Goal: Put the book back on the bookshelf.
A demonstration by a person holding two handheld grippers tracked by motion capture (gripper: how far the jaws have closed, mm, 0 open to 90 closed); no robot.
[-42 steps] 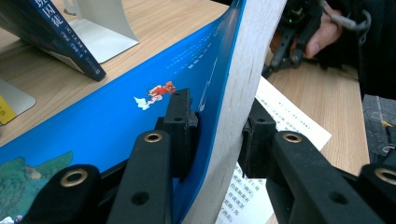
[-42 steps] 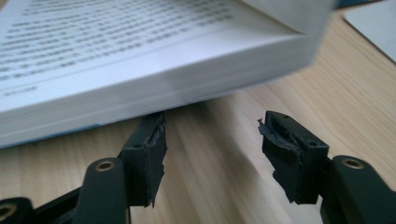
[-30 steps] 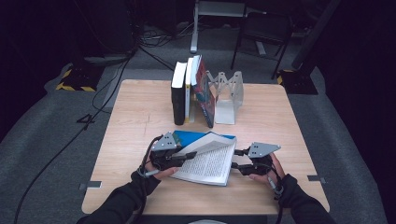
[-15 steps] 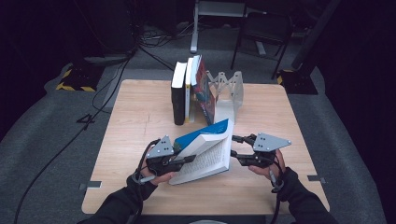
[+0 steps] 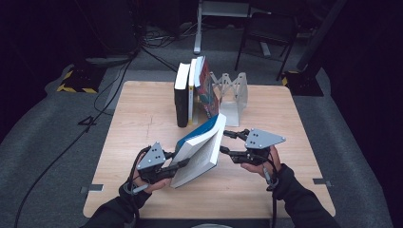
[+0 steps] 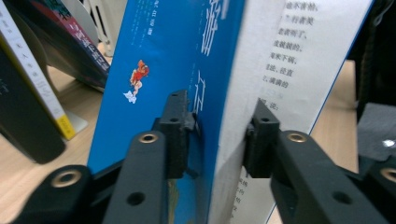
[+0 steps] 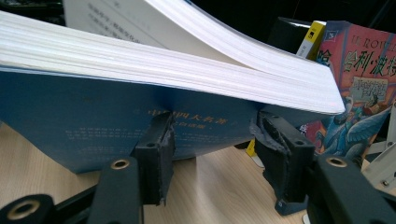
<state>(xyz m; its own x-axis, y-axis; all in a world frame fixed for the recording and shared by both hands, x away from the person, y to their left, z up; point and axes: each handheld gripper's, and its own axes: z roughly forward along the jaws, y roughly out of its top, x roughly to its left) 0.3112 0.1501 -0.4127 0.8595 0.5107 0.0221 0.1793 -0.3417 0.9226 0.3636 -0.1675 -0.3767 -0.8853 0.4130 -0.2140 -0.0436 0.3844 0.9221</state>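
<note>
The thick blue-covered paperback book (image 5: 199, 149) is off the pale wooden surface (image 5: 133, 128), tilted with its spine edge high toward the row of upright books (image 5: 190, 92) standing against the white folding metal bookend (image 5: 233, 95) at the back. The left gripper (image 5: 178, 164) has its fingers (image 6: 180, 128) pinching the lower part of the book, one pad on the blue cover and the other on the white page block; its jaws have just been opening a little, with the book between them. The right gripper (image 5: 227, 142) sits at the book's far edge with its fingers (image 7: 156, 149) spread apart; in the right gripper view they reach under the blue back cover and no pad presses on it, so that side looks like it is propped at most, not clamped.

The main risk, as I judge it, is that the book hangs from one grip placed low and near a corner. If the left fingers ease any further, the heavy page block can swing down or slide out and slap onto the surface. The pages also fan loosely at the top, so they may flop open and shift the weight. Pushing the book toward the standing row at this tilt could knock the leaning colourful paperback (image 5: 205, 90) over or shove the bookend.
</note>
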